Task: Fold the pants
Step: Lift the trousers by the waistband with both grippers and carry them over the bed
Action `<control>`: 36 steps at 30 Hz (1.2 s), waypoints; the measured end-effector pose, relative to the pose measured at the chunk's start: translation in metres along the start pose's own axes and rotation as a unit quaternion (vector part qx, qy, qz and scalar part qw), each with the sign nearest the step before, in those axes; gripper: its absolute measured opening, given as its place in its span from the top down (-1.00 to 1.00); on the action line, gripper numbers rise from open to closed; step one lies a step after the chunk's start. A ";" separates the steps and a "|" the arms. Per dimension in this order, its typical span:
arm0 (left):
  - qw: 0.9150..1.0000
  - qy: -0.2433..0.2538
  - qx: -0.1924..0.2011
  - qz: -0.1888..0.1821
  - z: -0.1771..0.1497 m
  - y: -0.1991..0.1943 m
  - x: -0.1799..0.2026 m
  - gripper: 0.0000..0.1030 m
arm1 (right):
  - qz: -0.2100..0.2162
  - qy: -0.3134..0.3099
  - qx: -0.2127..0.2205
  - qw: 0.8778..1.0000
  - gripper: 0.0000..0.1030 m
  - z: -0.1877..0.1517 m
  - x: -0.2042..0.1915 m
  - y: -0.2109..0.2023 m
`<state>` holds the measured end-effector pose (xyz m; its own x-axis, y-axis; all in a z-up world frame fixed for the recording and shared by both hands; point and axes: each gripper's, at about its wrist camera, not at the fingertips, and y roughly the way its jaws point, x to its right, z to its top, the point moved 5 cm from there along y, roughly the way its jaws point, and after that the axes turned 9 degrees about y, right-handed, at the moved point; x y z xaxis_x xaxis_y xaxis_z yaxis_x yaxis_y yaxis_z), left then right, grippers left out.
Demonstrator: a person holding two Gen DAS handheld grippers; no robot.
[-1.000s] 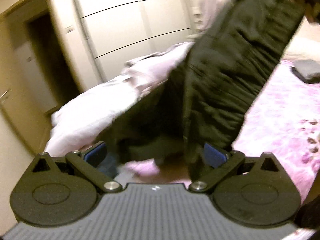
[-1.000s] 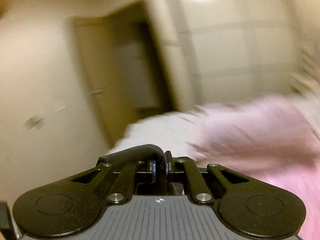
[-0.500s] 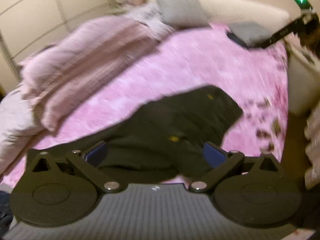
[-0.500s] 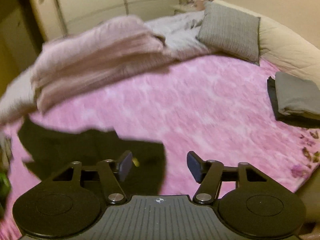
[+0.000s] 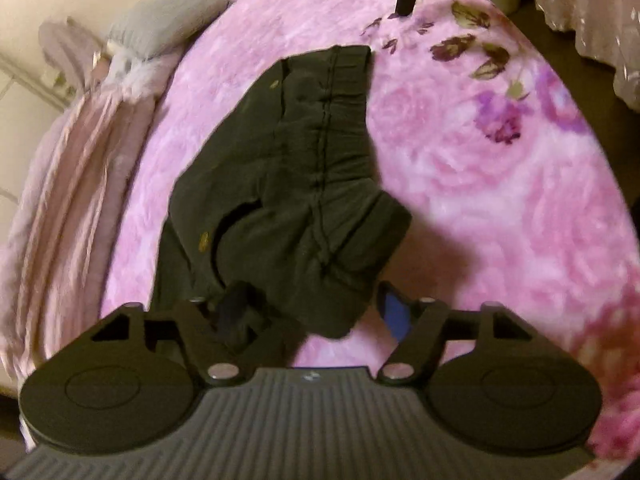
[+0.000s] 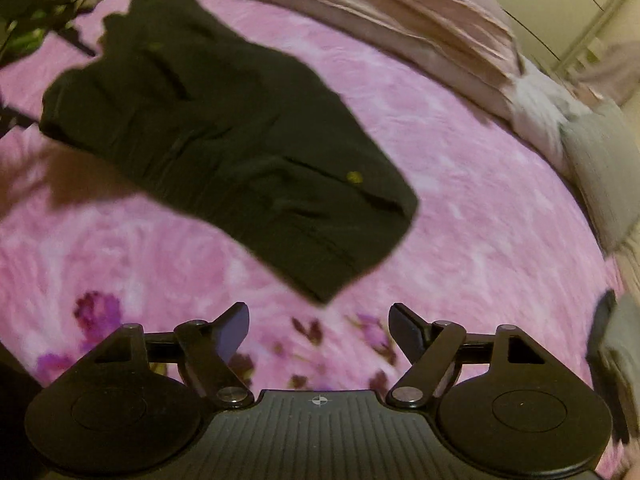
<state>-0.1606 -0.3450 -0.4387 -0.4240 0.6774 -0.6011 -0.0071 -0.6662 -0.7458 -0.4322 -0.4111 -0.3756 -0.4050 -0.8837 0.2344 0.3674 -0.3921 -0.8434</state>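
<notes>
Dark pants [image 5: 312, 168] lie rumpled on a bed covered by a pink floral blanket [image 5: 500, 184], stretching from the upper middle of the left wrist frame down to its lower centre. The left gripper [image 5: 316, 312] sits at the near end of the garment; its jaws have just been closing, and a fold of dark cloth lies between them, covering the left finger, while the blue-padded right finger [image 5: 394, 314] stands clear of the fabric. In the right wrist frame the pants [image 6: 224, 132] run from the upper left toward the centre, a small yellow button showing near their lower edge. The right gripper [image 6: 318, 328] hovers over bare blanket just below that corner; its jaws have just been opening and stand apart with nothing between them. A mauve duvet [image 6: 380, 12] is bunched along the upper edge, a grey pillow [image 6: 600, 164] at right.
</notes>
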 end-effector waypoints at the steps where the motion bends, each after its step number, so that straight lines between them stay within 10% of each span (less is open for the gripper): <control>1: 1.000 0.002 0.007 -0.002 0.002 -0.003 -0.003 -0.08 | 0.002 -0.003 0.000 1.000 -0.44 -0.001 -0.004 0.009; 7: 0.990 -0.134 0.028 -0.040 0.018 -0.020 -0.089 0.57 | 0.004 -0.060 0.025 0.998 -0.49 0.004 -0.015 0.036; 16: 0.962 -0.271 0.026 -0.030 0.041 -0.003 -0.261 0.63 | -0.011 -0.056 0.094 0.994 -0.57 0.028 -0.006 0.042; 24: 0.956 -0.292 0.014 -0.030 0.036 0.016 -0.298 0.63 | -0.047 -0.070 0.123 0.989 -0.55 0.050 0.030 0.068; 28: 0.954 -0.299 0.010 -0.024 0.028 0.009 -0.291 0.64 | -0.042 -0.076 0.126 0.988 0.65 0.062 0.043 0.066; 36: 0.935 -0.349 0.052 0.039 -0.010 -0.088 -0.324 0.67 | -0.033 0.014 0.155 0.987 0.74 0.126 0.047 -0.058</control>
<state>-0.0136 -0.5032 -0.1813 -0.9145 0.2813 -0.2910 -0.0243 -0.7558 -0.6544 -0.3666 -0.4621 -0.2551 -0.4582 -0.8479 0.2667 0.5763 -0.5118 -0.6372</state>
